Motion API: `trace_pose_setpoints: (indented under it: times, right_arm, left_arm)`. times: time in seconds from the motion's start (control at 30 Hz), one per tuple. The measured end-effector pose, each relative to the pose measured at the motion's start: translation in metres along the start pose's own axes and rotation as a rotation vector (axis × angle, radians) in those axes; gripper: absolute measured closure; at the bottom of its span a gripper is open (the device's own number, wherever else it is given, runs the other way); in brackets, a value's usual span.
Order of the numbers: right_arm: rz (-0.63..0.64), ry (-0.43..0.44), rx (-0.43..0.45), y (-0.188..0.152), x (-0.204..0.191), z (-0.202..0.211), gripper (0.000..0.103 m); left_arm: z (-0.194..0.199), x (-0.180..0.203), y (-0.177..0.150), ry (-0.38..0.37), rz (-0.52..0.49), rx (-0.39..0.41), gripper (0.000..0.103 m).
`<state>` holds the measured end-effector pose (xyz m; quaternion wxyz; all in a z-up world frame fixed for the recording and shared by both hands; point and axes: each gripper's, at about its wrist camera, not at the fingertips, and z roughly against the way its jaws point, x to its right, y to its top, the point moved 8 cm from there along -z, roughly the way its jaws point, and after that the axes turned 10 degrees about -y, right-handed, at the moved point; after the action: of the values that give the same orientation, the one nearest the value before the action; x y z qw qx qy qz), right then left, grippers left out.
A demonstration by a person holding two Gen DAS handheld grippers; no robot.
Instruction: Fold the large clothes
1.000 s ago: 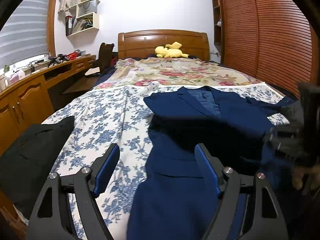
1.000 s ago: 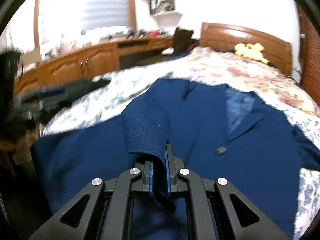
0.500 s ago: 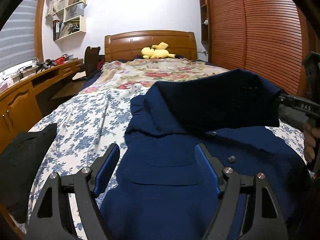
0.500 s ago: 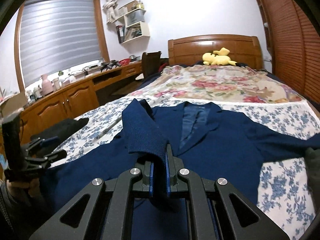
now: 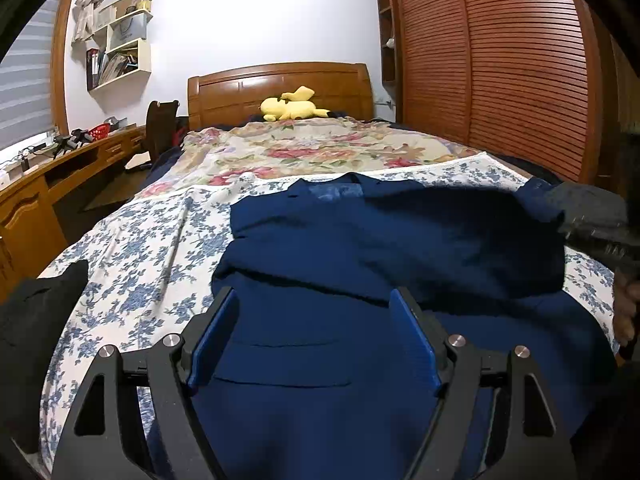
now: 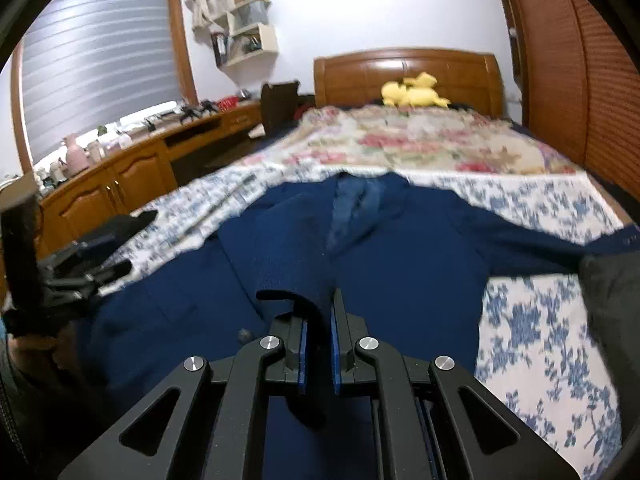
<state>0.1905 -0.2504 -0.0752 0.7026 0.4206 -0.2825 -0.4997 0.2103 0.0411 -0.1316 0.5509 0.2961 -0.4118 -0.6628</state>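
A navy blue suit jacket lies front up on the blue-flowered sheet. One side of it is drawn across the chest as a dark flap. My left gripper hovers open over the jacket's lower part near a pocket, with nothing between its blue pads. At the right edge of the left wrist view, my right gripper holds the flap's end. In the right wrist view the right gripper is shut on a strip of the jacket's fabric. The left gripper shows at the left edge there.
A black garment lies at the bed's left edge. A flowered quilt and a yellow plush toy sit toward the wooden headboard. A desk runs along the left, and louvred wardrobe doors stand on the right.
The right gripper carried the jacket's flap up and across, and the flap now lies lower over the chest. The left gripper shifted from the jacket's left edge to over its middle.
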Motion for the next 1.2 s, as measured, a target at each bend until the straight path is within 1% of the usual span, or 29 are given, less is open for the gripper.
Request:
trace_pose_setpoints:
  times: [0.1,0.13,0.17,0.2,0.27,0.3,0.4,0.47,0.53,0.63,0.77,0.87,1.03,1.2]
  right_arm:
    - [0.015,-0.064,-0.031,-0.005,0.007,-0.007,0.094]
    - [0.015,-0.082,-0.042,-0.006,0.009,-0.010,0.089]
    - [0.015,-0.106,-0.052,-0.006,0.012,-0.011,0.087]
    - [0.016,-0.133,-0.056,-0.005,0.016,-0.012,0.083]
    - [0.011,-0.164,-0.055,-0.002,0.020,-0.012,0.080]
    - [0.012,-0.176,-0.055,0.000,0.021,-0.010,0.077]
    - [0.012,-0.214,-0.050,0.002,0.024,-0.009,0.063]
    - [0.007,-0.201,-0.054,0.000,0.023,-0.013,0.062]
    - [0.005,-0.168,-0.073,-0.006,0.020,-0.018,0.062]
    - [0.024,-0.122,-0.112,-0.015,0.009,-0.030,0.062]
    - [0.060,-0.099,-0.170,-0.025,-0.002,-0.043,0.062]
    - [0.098,-0.090,-0.253,-0.040,-0.005,-0.064,0.062]
    - [0.112,-0.094,-0.265,-0.038,-0.007,-0.072,0.062]
    - [0.097,-0.074,-0.262,-0.039,-0.005,-0.073,0.062]
  left_arm:
    - [-0.003,0.006,0.001,-0.010,0.000,0.005,0.025]
    - [-0.004,0.007,0.002,-0.010,-0.001,0.009,0.025]
    - [-0.004,0.010,0.003,-0.007,-0.004,0.016,0.025]
    - [-0.005,0.013,0.004,-0.009,-0.008,0.023,0.025]
    - [-0.006,0.019,0.005,-0.014,-0.017,0.036,0.025]
    - [-0.006,0.021,0.006,-0.015,-0.025,0.043,0.025]
    - [-0.009,0.031,0.008,-0.013,-0.054,0.051,0.025]
    - [-0.012,0.036,0.008,-0.031,-0.054,0.043,0.025]
    - [-0.014,0.042,0.007,-0.048,-0.051,0.032,0.025]
    - [-0.016,0.049,0.005,-0.065,-0.053,0.017,0.025]
    - [-0.019,0.055,0.004,-0.087,-0.043,-0.008,0.025]
    - [-0.020,0.059,0.003,-0.105,-0.041,-0.026,0.025]
    - [-0.020,0.069,0.009,-0.128,-0.058,-0.037,0.025]
    - [-0.023,0.067,0.024,-0.113,-0.085,-0.037,0.025]
